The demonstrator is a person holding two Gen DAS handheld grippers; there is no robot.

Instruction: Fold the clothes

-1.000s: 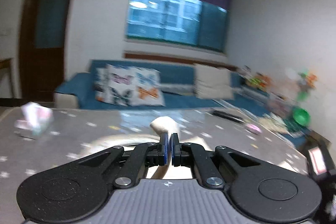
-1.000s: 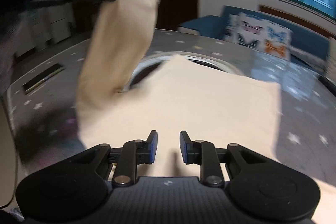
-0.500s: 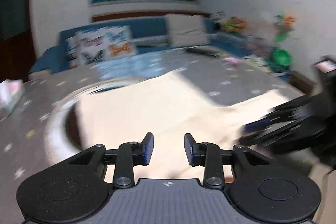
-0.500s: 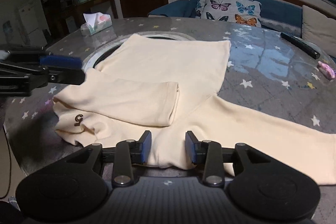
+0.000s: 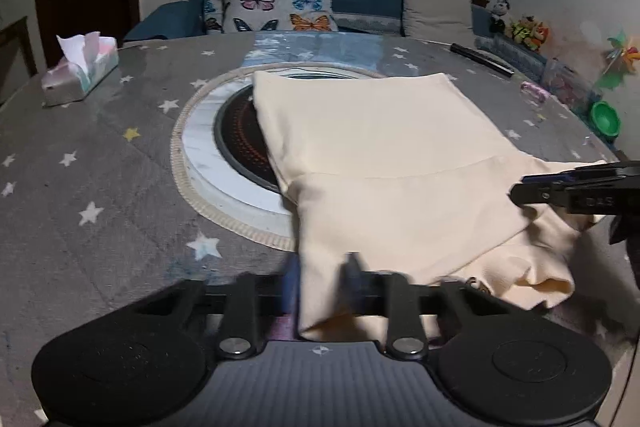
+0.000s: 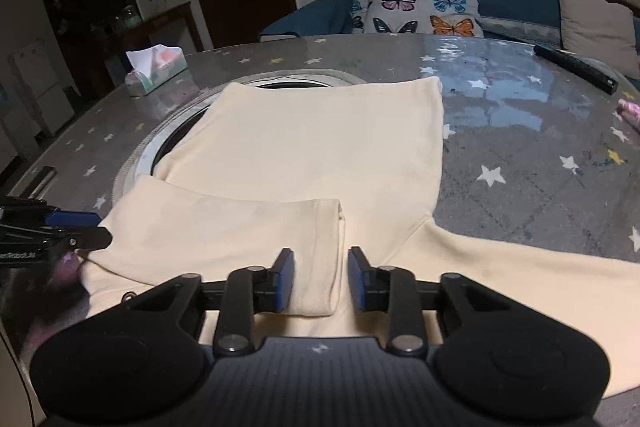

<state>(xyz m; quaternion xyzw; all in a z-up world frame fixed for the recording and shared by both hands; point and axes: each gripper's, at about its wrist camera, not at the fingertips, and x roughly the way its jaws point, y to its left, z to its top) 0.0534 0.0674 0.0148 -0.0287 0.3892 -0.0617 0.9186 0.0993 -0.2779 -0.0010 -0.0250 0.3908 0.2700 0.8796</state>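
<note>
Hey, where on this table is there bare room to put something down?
Free: the starry cloth between the tissue box and the round hotplate, and the stretch right of the cream sweatshirt, before the black remote. Crowded: the near edge, where both claws hover over the folded sleeve.

My left gripper (image 5: 320,287) and right gripper (image 6: 320,279) are matte black, with blue pads (image 6: 285,279) on the fingers. Silver screws (image 6: 234,341) pin the linkages (round housings fill the lower corners), above a ribbed grey body with a small cross mark.
</note>
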